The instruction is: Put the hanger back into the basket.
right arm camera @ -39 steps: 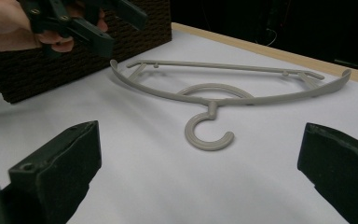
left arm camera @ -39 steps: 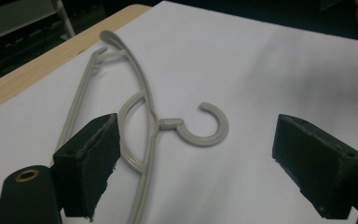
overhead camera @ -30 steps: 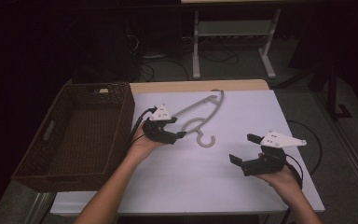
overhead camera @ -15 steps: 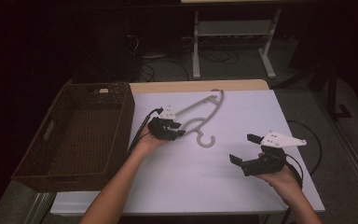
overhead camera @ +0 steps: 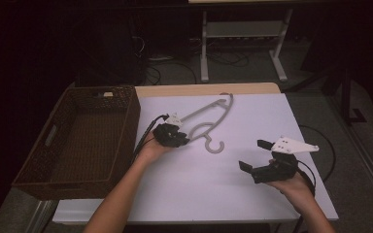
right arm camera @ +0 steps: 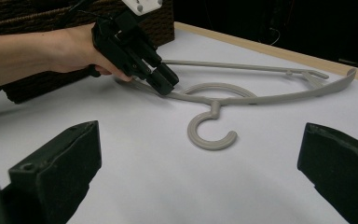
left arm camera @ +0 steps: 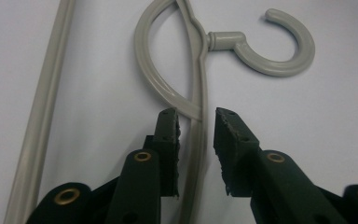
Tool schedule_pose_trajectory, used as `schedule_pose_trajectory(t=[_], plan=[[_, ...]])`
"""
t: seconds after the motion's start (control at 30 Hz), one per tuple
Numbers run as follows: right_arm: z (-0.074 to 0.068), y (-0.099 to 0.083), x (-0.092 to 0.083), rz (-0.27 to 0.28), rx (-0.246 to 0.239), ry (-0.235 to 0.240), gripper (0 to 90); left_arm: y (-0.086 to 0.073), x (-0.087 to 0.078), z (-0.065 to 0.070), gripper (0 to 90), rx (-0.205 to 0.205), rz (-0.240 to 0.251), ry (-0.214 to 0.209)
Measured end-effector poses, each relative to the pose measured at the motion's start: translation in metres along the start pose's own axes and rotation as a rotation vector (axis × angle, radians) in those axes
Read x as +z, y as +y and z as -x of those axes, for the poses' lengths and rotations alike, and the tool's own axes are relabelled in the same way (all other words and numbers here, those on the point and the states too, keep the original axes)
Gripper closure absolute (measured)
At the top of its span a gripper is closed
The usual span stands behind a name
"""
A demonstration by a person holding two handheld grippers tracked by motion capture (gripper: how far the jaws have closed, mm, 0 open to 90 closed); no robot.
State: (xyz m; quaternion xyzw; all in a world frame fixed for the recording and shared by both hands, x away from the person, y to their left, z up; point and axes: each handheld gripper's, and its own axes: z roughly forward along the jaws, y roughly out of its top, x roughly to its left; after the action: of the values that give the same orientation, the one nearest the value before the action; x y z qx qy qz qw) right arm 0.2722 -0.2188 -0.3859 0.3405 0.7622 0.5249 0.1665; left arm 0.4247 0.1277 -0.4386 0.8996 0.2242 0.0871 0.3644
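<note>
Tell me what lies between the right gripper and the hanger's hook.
Nothing: in the high view, bare white tabletop separates the open right gripper from the hanger; the right gripper view shows the same.

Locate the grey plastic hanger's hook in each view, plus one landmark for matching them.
High view: the grey plastic hanger's hook lies mid-table, right of the left gripper.
Left gripper view: hook at upper right, its opening facing up-left; the hanger's arm runs between the open fingers.
Right gripper view: hook at centre, its opening to the right.
Shared landmark: the oval loop beside the hook's stem.
</note>
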Motion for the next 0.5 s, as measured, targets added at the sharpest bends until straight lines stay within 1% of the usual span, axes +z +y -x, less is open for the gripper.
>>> schedule_pose_trajectory(t=[0.07,0.1,0.13,0.17,0.2,0.23,0.27,0.3,0.37,0.43,0.47,0.5], plan=[[0.0002,-0.0001,0.0,0.001,-0.001,-0.001,0.0,-0.0012,0.0012,-0.0012,73.7,-0.001,-0.014,-0.01],[0.0002,-0.0001,-0.0001,0.002,0.0,-0.001,0.0,-0.002,0.0021,-0.0004,73.7,-0.015,-0.016,-0.012],[0.0003,0.0,-0.0003,0.002,0.001,-0.001,0.0,-0.0025,0.0027,-0.0012,74.4,-0.008,-0.02,-0.015],[0.0003,0.0,-0.0003,0.002,0.001,-0.001,0.0,-0.0032,0.0034,-0.0006,74.4,-0.016,-0.031,-0.025],[0.0005,0.0,-0.0003,0.003,0.001,-0.002,0.0,-0.0038,0.0038,-0.001,75.3,-0.008,-0.022,-0.022],[0.0006,0.0,-0.0005,0.002,0.002,-0.001,0.0,-0.0037,0.0034,-0.0015,77.8,-0.008,-0.024,-0.024],[0.0007,0.0,-0.0007,0.002,0.002,-0.002,0.0,-0.004,0.0036,-0.0014,79.5,-0.02,-0.022,-0.03],[0.0009,0.0001,-0.0011,0.004,0.005,-0.002,0.0,-0.0039,0.0035,-0.0016,80.1,-0.019,-0.023,-0.032],[0.0011,0.0001,-0.0012,0.004,0.004,-0.003,0.0,-0.0038,0.0035,-0.0016,80.4,-0.002,-0.022,-0.032],[0.0013,-0.0001,-0.001,0.005,0.003,-0.003,0.0,-0.0034,0.0043,0.0002,81.2,0.016,-0.017,-0.046],[0.0017,-0.0002,-0.0008,0.005,0.001,-0.003,0.0,-0.0027,0.0041,0.0014,81.5,0.031,-0.025,-0.038],[0.0018,-0.0003,-0.0007,0.006,0.002,-0.002,0.0,-0.0021,0.0045,0.0026,81.5,0.033,-0.024,-0.037]])
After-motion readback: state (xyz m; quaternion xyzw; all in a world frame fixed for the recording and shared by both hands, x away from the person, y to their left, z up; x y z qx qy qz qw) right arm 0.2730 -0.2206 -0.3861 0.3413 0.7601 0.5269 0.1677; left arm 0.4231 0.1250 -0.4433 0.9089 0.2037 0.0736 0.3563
